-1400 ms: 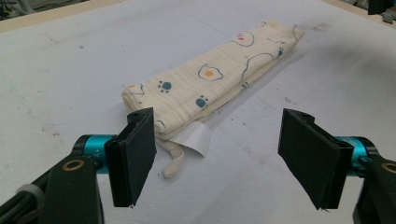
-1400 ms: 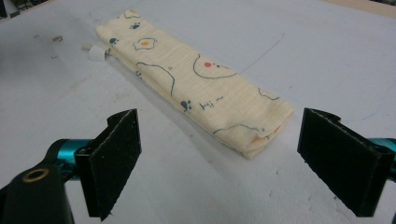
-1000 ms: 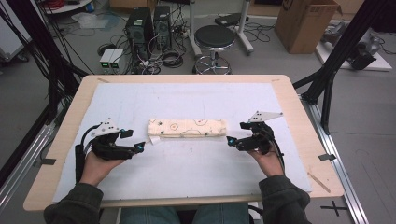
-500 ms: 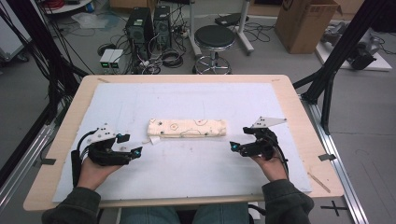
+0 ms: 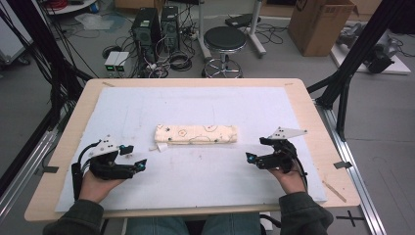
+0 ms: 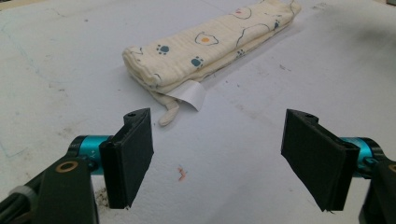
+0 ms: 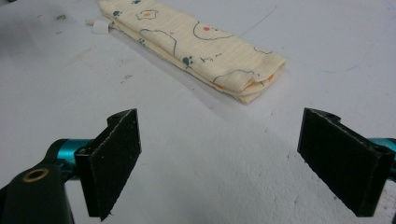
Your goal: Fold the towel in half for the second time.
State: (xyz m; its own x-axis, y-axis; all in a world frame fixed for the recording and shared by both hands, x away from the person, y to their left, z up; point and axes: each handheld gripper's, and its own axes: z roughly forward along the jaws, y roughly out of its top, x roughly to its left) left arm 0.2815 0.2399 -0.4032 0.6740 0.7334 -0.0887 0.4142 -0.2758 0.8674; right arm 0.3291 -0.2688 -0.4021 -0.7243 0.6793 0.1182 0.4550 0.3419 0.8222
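Both grippers had drawn back from the folded cloth (image 5: pixel 196 134) since the earlier frames, toward the bottom of the high view. A second before, their tips sat just beside the cloth's two ends; at this moment each was clear of it. The left gripper (image 5: pixel 133 157) lay in the lower left of the high view, held in the person's left hand (image 5: pixel 96 182), its jaws standing wide apart and holding nothing. The right gripper (image 5: pixel 250 157) lay in the lower right, held in the right hand (image 5: pixel 288 179), its jaws likewise wide and empty.

The cloth, cream with small paw and egg prints, stayed in the middle of the white mat (image 5: pixel 205 107), folded into a long narrow strip running left to right across the frame. In the left gripper view the cloth (image 6: pixel 210 44) lay in the upper centre, beyond the jaws, with a white tag (image 6: pixel 189 94) and a small loop sticking out at its near end. In the right gripper view the cloth (image 7: pixel 191 44) stretched from the top left toward the centre, its folded end nearest the jaws and apart from them.
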